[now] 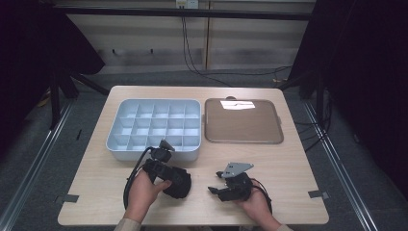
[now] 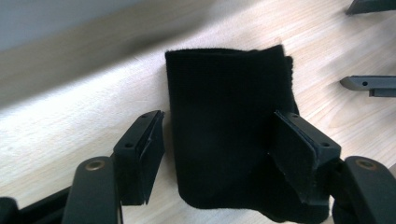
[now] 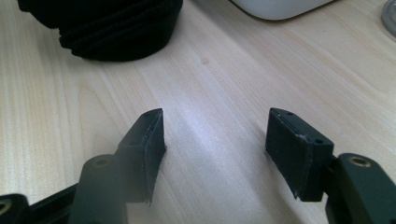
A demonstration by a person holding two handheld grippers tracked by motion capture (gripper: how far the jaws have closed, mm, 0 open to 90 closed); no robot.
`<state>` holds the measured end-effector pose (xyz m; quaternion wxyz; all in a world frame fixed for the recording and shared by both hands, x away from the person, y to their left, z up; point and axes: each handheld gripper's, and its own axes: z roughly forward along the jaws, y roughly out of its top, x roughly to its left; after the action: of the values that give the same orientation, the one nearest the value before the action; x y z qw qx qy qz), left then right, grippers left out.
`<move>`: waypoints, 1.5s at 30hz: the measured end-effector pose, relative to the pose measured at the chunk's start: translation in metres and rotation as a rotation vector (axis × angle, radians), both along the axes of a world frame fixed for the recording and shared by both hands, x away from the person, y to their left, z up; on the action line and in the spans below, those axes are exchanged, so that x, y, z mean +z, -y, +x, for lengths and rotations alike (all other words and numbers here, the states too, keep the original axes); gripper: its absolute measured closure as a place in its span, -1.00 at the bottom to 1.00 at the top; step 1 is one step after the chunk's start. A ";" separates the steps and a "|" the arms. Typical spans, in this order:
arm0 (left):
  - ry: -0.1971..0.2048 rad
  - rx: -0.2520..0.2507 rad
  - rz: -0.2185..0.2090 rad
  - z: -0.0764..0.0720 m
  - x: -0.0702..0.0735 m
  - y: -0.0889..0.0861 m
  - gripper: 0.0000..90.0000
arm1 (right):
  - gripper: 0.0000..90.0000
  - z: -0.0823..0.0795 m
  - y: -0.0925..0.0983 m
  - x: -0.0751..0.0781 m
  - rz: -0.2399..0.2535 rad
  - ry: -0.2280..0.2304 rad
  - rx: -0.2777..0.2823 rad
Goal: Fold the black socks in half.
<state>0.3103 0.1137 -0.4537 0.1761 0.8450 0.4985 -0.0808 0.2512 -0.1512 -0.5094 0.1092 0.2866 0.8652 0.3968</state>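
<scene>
Both tongs released: left tongs (image 2: pixel 217 154) straddle black folded cloth (image 2: pixel 229 126); right tongs (image 3: pixel 217 154) over table; compartment tray (image 1: pixel 153 127) empty.

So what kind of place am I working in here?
Probably a lab or recording studio, not a home: a bare wooden table boxed in by black curtains, floor rails and loose cables behind it.
</scene>
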 end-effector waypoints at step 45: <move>-0.078 -0.040 -0.082 -0.003 -0.004 0.005 0.59 | -0.35 0.001 0.000 0.000 -0.011 0.002 -0.005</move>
<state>0.3077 0.1083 -0.4575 0.1892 0.8430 0.4844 -0.1375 0.2519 -0.1510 -0.5096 0.1126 0.2880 0.8665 0.3917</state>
